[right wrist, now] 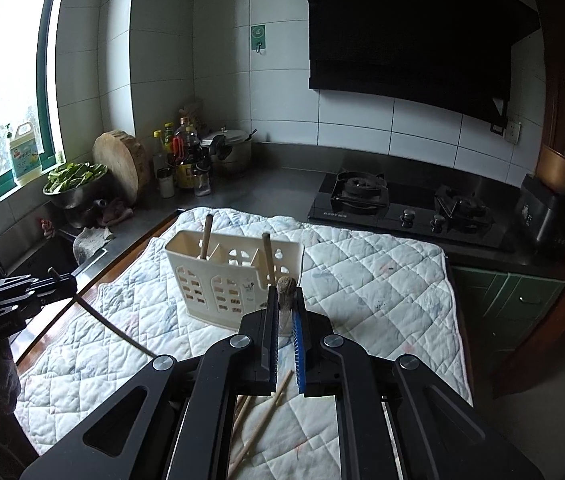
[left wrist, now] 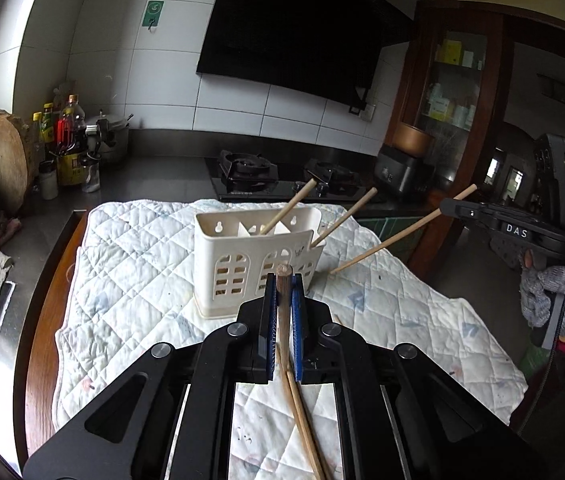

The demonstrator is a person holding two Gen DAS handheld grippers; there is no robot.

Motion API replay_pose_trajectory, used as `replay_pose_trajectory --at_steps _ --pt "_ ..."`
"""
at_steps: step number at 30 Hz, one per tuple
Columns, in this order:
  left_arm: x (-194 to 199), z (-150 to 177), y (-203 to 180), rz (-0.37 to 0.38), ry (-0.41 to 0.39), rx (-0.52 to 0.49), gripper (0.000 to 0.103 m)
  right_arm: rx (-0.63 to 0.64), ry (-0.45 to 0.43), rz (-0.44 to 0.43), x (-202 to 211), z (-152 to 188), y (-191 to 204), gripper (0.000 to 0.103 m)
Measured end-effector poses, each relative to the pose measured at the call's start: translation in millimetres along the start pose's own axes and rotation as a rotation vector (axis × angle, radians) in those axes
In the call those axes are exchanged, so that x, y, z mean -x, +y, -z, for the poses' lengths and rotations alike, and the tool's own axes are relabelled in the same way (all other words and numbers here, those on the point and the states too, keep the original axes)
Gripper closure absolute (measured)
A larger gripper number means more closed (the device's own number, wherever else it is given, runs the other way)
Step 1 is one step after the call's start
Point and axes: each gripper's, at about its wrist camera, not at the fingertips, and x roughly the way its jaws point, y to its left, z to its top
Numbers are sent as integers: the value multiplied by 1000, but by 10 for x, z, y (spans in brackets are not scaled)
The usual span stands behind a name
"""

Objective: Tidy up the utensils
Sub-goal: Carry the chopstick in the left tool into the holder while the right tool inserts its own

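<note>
Two grippers each pinch a chopstick: the left gripper [left wrist: 283,280] holds one end-on at lower centre, its length running back under the fingers, the holder [left wrist: 258,256] just beyond, nearer than the right gripper [right wrist: 286,284] to it

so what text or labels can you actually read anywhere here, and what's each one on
"DAS": white letters on the black right gripper, seen from the left wrist view.
Brand print on the front edge of the black glass gas hob: too blurred to read.
Green square wall sticker with a hook: a symbol, no legible words.
Labels on the sauce bottles and the white detergent jug: too small.
</note>
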Motion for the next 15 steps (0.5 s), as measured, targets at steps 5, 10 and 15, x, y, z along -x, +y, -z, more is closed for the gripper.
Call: replay_pose_trajectory --at_steps 5,10,15 --pt "71 -369 -17 -12 -39 -34 98 16 -4 20 -88 -308 -22 96" --pt "185 -799 -52 -42 -108 -69 98 20 -8 14 -156 -505 -21 96" --pt "220 -1221 -89 -75 -192 -87 98 34 19 0 -295 -573 35 96"
